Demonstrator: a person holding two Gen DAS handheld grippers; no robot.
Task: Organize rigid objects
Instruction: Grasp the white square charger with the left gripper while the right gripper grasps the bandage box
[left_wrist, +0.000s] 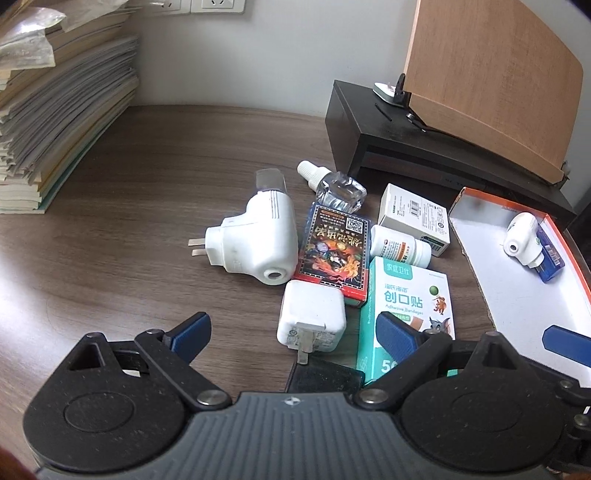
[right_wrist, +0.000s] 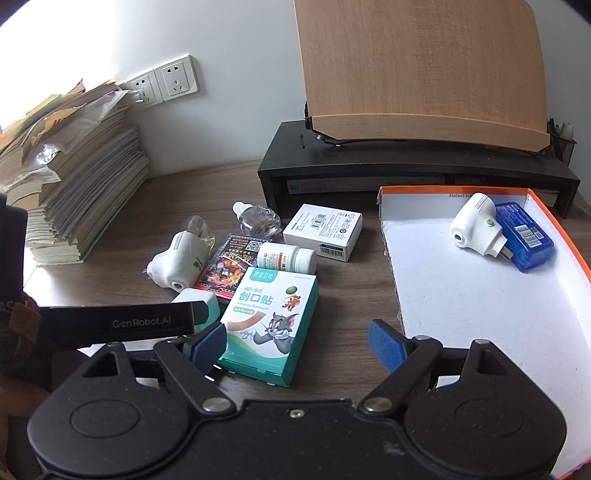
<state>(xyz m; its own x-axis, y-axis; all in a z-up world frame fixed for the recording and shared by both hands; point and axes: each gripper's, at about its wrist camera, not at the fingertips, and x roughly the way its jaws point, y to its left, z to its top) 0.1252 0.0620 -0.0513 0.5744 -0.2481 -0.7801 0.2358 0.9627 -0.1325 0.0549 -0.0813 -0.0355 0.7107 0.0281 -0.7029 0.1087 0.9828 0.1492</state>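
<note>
1. Currently both grippers are spread wide with nothing between the pads: left gripper (left_wrist: 295, 332), right gripper (right_wrist: 297, 341).
2. The white charger (left_wrist: 312, 321) lies on the desk (left_wrist: 147, 177) straight ahead of the left gripper, prongs toward it.
3. The bandage box (right_wrist: 269, 325) sits between them, its long axis running away from the right gripper.
4. The tray (right_wrist: 480, 314) is to the right, nearer the right hand.

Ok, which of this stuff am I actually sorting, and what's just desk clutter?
For the job:
- white plug-in heater
- clear bottle
- card pack
- pill bottle
- white box
- bandage box
- white charger
- orange-rimmed tray

Lying about:
- paper stack
- black riser
- wooden board
</note>
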